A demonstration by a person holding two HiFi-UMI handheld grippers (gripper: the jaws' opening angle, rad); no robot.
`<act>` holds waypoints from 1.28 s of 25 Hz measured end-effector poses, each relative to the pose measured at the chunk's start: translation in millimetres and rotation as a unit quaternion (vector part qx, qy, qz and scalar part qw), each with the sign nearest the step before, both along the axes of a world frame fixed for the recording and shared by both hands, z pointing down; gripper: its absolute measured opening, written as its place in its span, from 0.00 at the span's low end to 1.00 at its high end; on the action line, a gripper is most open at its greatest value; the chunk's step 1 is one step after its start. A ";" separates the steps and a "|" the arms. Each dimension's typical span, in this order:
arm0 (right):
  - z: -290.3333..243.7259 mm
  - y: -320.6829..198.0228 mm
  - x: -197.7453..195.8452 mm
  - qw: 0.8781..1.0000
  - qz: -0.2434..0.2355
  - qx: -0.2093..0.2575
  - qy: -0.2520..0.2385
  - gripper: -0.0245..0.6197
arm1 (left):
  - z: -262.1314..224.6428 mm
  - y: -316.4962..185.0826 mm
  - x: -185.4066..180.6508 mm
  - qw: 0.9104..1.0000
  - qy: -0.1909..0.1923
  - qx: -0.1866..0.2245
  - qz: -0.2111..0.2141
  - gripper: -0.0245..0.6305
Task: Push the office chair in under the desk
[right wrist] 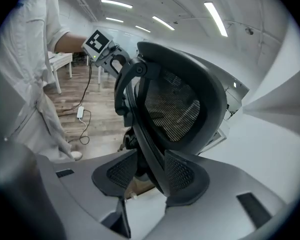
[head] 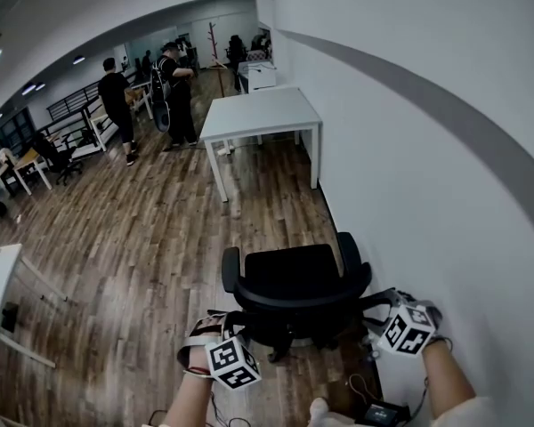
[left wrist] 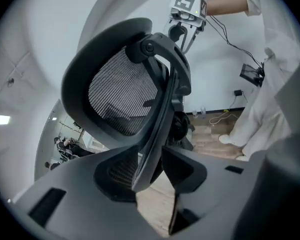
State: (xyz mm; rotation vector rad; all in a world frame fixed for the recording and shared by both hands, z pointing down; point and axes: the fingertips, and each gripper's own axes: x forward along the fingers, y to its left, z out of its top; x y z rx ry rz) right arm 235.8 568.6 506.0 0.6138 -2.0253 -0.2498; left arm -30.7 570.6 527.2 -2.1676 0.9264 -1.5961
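- The black office chair [head: 294,283] stands near the person, close to the white wall [head: 427,149] on the right. Its seat faces away, toward the far end of the room.
- The white desk [head: 260,114] stands far along the same wall, well apart from the chair, with bare wood floor [head: 249,212] between them. The chair is not yet under it.
- The left gripper [head: 221,326] is at the left edge of the backrest and the right gripper [head: 380,308] is at its right edge, so the 2 grippers flank it.
- In the left gripper view the jaws stand apart. The dark backrest frame [left wrist: 162,104] runs between the pads, and floor shows through the gap beside it, so nothing is clamped.
- In the right gripper view the jaws are also apart. The frame [right wrist: 142,129] beside the mesh [right wrist: 172,106] lies between the pads, close to 1 of them, with a gap on the other side.
- Judged step: taking hold of the backrest on both sides, with the push itself not begun.
- The next move likely calls for closing both jaws on the frame. The chair then needs an even push toward the far desk, steered between its legs.
- Cables and a small black box [head: 383,411] lie on the floor near the person's feet and could snag.
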 end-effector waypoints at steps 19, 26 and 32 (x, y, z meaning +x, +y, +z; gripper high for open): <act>53.5 -30.8 34.1 0.988 -0.043 -0.038 0.140 0.39 | 42.6 -20.3 -18.6 0.995 -0.069 -0.066 -0.010 0.32; 69.0 -35.5 33.1 0.983 -0.059 -0.050 0.165 0.39 | 53.6 -22.4 -21.7 0.992 -0.101 -0.081 -0.004 0.32; 74.1 -40.1 27.5 0.980 -0.077 -0.065 0.173 0.39 | 63.5 -27.9 -28.6 0.987 -0.129 -0.092 0.006 0.31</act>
